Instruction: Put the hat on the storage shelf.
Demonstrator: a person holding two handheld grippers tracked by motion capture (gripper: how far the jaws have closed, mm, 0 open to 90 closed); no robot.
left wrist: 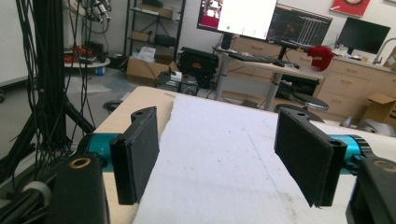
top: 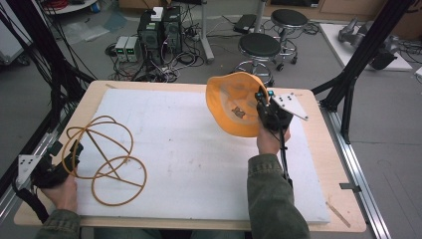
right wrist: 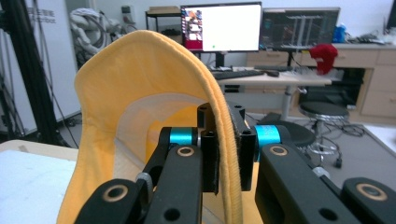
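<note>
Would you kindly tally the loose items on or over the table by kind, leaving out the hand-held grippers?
Yellow hat: 1
Wire frame of tan hoops: 1
Total: 2

Lighting, as I see it: even, soft indoor light from overhead; faint shadows. White pad [top: 199,149] bright, not glaring. Monitor [right wrist: 229,28] beyond my right fingertips blown out white. All pictures soft, low-resolution; backgrounds blurrier than the jaws.
</note>
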